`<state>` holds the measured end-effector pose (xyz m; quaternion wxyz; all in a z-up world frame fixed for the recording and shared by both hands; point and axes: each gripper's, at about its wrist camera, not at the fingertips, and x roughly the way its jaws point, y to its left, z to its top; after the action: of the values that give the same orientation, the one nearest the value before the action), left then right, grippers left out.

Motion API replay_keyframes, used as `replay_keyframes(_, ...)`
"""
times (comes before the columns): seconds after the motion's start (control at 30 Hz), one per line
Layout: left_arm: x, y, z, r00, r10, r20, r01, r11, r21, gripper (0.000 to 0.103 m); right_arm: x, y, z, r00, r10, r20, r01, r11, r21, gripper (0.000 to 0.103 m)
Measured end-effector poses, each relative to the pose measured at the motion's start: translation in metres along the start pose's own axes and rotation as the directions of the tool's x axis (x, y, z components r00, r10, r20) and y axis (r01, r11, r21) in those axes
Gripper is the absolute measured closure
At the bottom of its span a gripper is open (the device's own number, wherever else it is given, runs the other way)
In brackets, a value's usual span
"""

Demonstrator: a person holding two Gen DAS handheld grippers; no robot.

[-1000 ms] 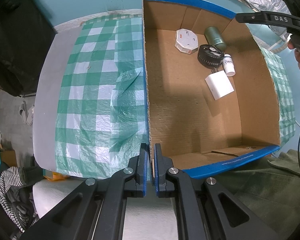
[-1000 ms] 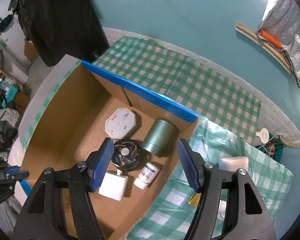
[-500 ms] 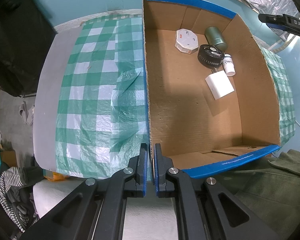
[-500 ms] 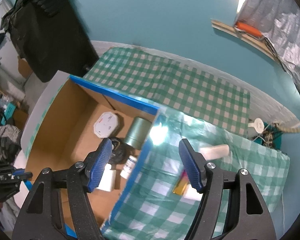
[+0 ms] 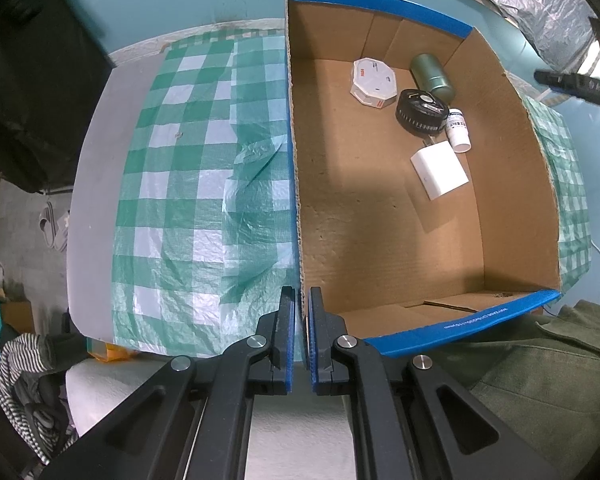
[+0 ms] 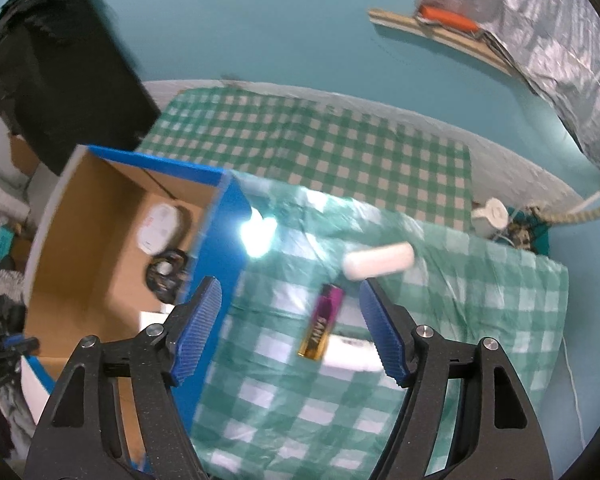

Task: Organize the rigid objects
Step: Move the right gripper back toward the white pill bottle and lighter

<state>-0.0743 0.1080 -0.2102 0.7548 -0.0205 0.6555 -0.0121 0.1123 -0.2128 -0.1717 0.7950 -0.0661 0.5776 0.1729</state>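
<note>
An open cardboard box (image 5: 512,200) with blue-taped rims stands on a green checked cloth (image 5: 204,184). Inside it lie a white octagonal case (image 5: 374,83), a green can (image 5: 432,71), a black round fan (image 5: 422,111), a small white bottle (image 5: 458,130) and a white block (image 5: 440,170). My left gripper (image 5: 300,292) is shut on the box's near left wall corner. My right gripper (image 6: 289,286) hangs over the cloth just right of the box (image 6: 100,220), its jaws opening with nothing gripped. Below it lie a pink-and-gold battery (image 6: 322,322) and a white oblong piece (image 6: 378,260).
A flat white object (image 6: 352,354) lies partly behind the right finger. A white round thing and a rope (image 6: 490,216) sit past the cloth's far right edge. Dark fabric (image 6: 60,80) hangs at the back left. A green garment (image 5: 540,360) lies near the box's front.
The right gripper has swung from above the box's contents to the right, over the cloth beside the box, and its jaws have widened a little. The left gripper has stayed put.
</note>
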Motion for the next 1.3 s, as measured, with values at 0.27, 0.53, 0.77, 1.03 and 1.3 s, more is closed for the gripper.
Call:
replay_keyframes(0.27, 0.0, 0.0, -0.001, 1.0, 0.0, -0.003, 0.0, 1.0, 0.002, 0.098, 0.034, -0.033, -0.025, 0.995, -0.051, -0.081, 0.056, 0.997, 0.055, 0.031)
replay_keyframes(0.53, 0.001, -0.002, -0.002, 1.0, 0.0, -0.008, 0.0, 1.0, 0.008, 0.098, 0.062, -0.048, -0.044, 0.989, -0.063, -0.136, 0.075, 0.994, 0.085, 0.031)
replay_keyframes(0.77, 0.002, -0.003, -0.002, 1.0, 0.002, -0.009, -0.002, 1.0, 0.012, 0.098, 0.077, -0.053, -0.052, 0.984, -0.07, -0.163, 0.085, 0.992, 0.09, 0.031)
replay_keyframes(1.03, 0.002, -0.003, -0.002, 1.0, 0.003, -0.012, -0.003, 1.0, 0.013, 0.098, 0.089, -0.052, -0.054, 0.98, -0.077, -0.182, 0.096, 0.991, 0.096, 0.031)
replay_keyframes(1.3, 0.002, -0.003, -0.003, 1.0, 0.003, -0.011, -0.003, 1.0, 0.011, 0.098, 0.093, -0.058, -0.055, 0.98, -0.085, -0.18, 0.106, 0.989, 0.107, 0.031)
